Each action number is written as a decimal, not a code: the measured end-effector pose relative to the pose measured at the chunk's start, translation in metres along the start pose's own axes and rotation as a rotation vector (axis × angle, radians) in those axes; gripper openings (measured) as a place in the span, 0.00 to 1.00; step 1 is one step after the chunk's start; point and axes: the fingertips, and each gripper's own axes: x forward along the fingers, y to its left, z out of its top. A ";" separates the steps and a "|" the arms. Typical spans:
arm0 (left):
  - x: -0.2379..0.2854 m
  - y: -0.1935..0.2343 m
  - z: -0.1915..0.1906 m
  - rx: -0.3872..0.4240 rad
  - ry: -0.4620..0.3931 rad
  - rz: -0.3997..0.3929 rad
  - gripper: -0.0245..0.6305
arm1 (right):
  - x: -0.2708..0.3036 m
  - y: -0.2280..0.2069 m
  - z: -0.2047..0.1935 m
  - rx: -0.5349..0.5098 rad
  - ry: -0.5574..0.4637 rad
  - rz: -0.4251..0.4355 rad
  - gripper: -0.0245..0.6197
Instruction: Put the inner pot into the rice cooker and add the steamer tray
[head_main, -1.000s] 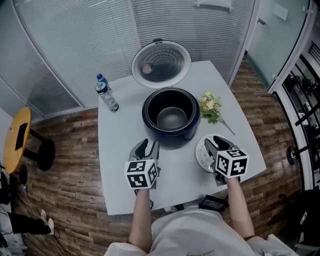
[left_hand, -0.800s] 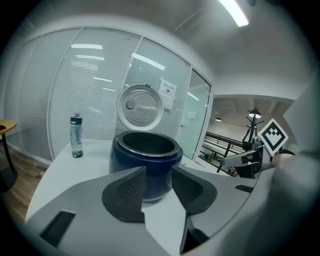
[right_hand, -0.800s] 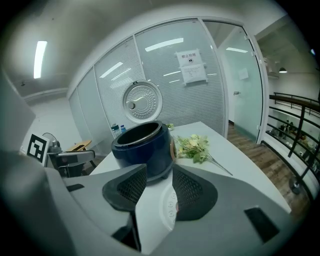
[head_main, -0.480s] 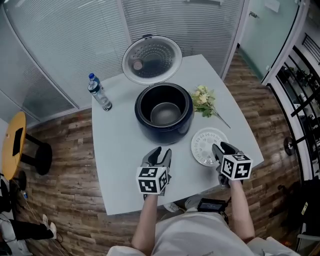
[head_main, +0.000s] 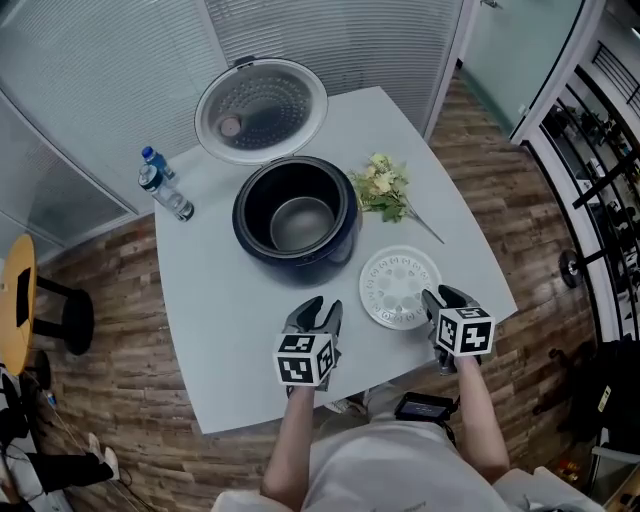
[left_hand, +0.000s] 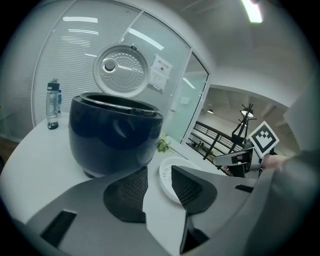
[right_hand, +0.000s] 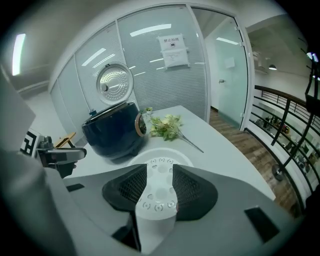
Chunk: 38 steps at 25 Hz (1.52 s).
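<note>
Tray (head_main: 398, 285) by R hand-held gripper (head_main: 443, 296)

- Clear water bottle (head_main: 165, 192), blue cap, upright at upper left of the white tabletop (head_main: 230, 320).
- Sprig of pale flowers (head_main: 380, 188) lying flat, right of centre.
- Round yellow stool (head_main: 12, 300) at far left, on wood-plank floor (head_main: 130, 400).
- Paper notice (right_hand: 172, 50) fixed to glass partition.
</note>
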 end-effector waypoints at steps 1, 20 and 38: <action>0.005 -0.002 -0.002 0.001 0.009 0.000 0.26 | 0.003 -0.005 -0.003 0.000 0.011 -0.004 0.31; 0.095 -0.033 -0.055 -0.040 0.197 -0.012 0.26 | 0.048 -0.072 -0.045 0.010 0.136 -0.024 0.30; 0.130 -0.027 -0.069 -0.095 0.248 0.052 0.26 | 0.075 -0.090 -0.050 0.064 0.170 0.034 0.30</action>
